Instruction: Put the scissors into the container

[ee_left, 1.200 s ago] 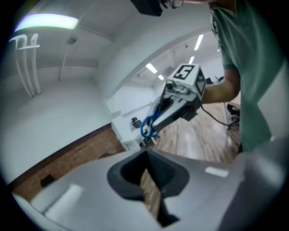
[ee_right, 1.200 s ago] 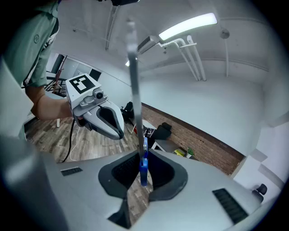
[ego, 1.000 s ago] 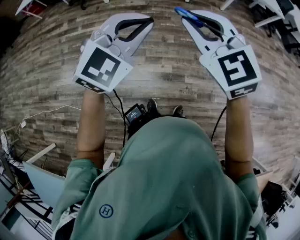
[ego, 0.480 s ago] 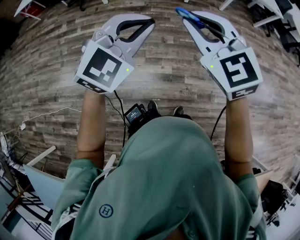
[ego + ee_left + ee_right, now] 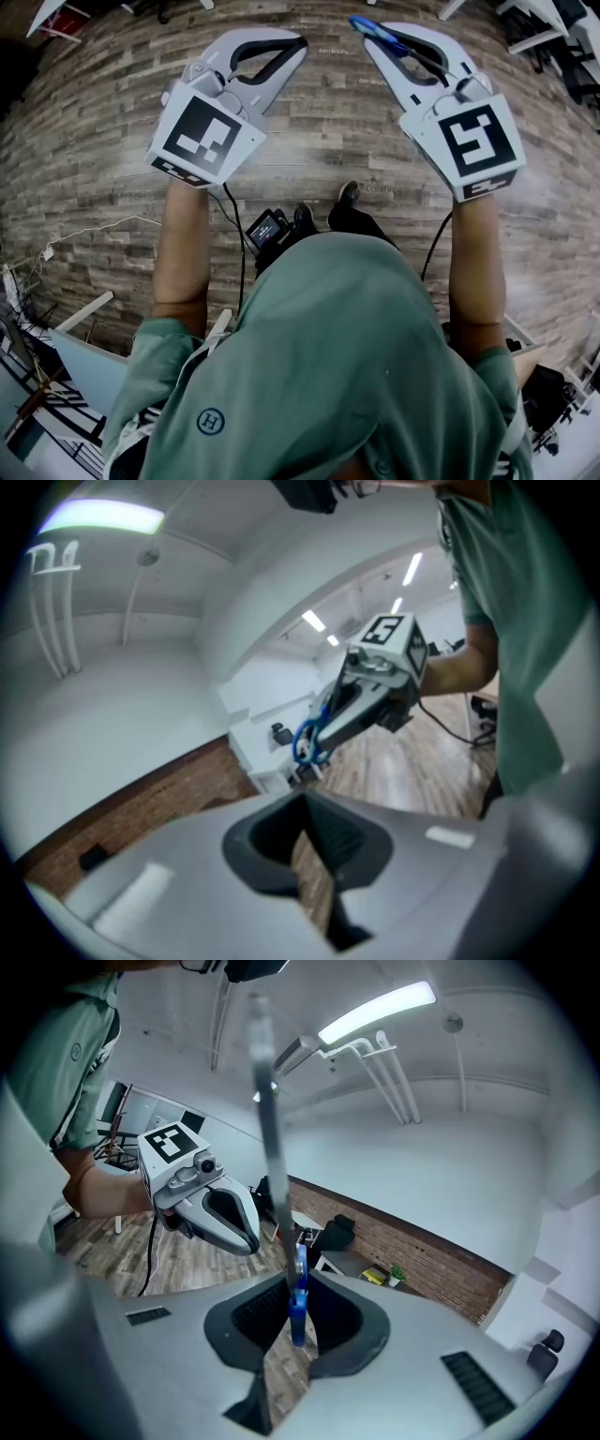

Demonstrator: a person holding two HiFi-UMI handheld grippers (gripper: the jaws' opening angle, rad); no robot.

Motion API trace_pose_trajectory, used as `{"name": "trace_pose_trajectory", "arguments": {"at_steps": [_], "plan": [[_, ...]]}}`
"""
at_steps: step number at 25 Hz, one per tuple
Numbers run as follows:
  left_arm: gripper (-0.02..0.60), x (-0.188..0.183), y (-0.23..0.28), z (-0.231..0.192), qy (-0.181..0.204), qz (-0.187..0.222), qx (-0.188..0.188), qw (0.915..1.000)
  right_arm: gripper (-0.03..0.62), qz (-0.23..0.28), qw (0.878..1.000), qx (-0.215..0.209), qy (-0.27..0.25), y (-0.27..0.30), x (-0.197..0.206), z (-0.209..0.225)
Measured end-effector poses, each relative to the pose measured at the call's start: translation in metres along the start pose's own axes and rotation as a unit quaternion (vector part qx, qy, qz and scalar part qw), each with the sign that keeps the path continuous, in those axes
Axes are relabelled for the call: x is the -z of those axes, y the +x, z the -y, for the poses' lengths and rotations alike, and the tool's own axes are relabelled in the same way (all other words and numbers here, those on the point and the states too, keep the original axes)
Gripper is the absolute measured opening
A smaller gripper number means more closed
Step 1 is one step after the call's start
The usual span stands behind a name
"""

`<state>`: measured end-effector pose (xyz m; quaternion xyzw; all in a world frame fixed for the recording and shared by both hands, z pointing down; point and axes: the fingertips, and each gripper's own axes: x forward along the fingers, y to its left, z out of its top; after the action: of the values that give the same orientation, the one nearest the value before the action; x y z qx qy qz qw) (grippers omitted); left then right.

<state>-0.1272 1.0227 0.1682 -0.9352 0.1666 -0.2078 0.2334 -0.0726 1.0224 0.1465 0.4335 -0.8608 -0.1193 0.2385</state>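
Both grippers are held up in the air over a wooden plank floor (image 5: 328, 141). My right gripper (image 5: 371, 44) is shut on a pair of scissors (image 5: 377, 32) with blue handles. In the right gripper view the blue handle (image 5: 297, 1314) sits between the jaws and the metal blade (image 5: 267, 1129) sticks up and away. From the left gripper view the scissors (image 5: 307, 743) show at the right gripper's (image 5: 317, 754) tip. My left gripper (image 5: 300, 43) is shut with nothing in it, its jaws meeting at the tip (image 5: 305, 801). No container is in view.
The person's shoe (image 5: 349, 194) and a small device with a screen (image 5: 268, 228) show below the grippers. Cables (image 5: 234, 202) hang from both grippers. Furniture legs (image 5: 530, 28) stand at the floor's edges. A brick wall (image 5: 412, 1241) and desks (image 5: 356, 1260) lie beyond.
One shoe has stepped forward on the floor. Both grippers have stayed almost still, and the scissors are still held.
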Motion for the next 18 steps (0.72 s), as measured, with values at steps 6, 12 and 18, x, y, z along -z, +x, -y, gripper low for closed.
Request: {"name": "trace_pose_trajectory", "arguments": {"at_steps": [6, 12, 18], "plan": [[0.002, -0.007, 0.045, -0.012, 0.0, -0.024, -0.006, 0.9997, 0.044, 0.02, 1.0, -0.017, 0.003, 0.003, 0.021, 0.042], [0.002, -0.02, 0.096, -0.025, 0.003, -0.047, -0.02, 0.9987, 0.044, 0.039, 0.999, -0.033, 0.0, 0.0, 0.046, 0.089], [0.002, -0.033, 0.128, -0.039, 0.012, -0.058, -0.027, 0.9979, 0.044, 0.052, 0.998, -0.036, 0.005, 0.0, 0.059, 0.127]]}}
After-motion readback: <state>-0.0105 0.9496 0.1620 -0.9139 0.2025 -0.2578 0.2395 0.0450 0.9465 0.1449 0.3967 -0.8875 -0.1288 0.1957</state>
